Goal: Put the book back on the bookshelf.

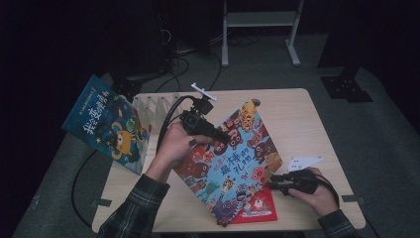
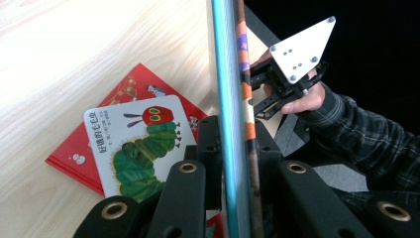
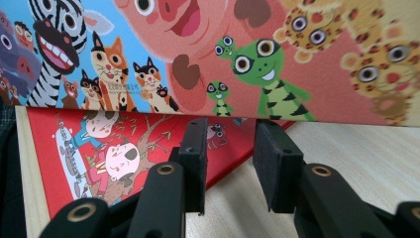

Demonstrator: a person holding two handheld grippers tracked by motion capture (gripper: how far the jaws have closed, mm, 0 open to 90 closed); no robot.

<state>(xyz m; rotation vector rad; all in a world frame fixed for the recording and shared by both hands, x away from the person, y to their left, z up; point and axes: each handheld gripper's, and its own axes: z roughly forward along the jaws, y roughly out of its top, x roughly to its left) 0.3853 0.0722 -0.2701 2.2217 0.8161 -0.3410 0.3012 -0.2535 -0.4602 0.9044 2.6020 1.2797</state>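
Blue animal book (image 1: 233, 158) is the anchor: tilted up, long axis running from its near corner on the red book (image 1: 257, 208) toward the table's (image 1: 297, 119) far edge. Right gripper (image 1: 276, 181) sits at its near right edge, jaws apart, empty. Farther up, left gripper (image 1: 222, 136) is clamped on its upper left edge.
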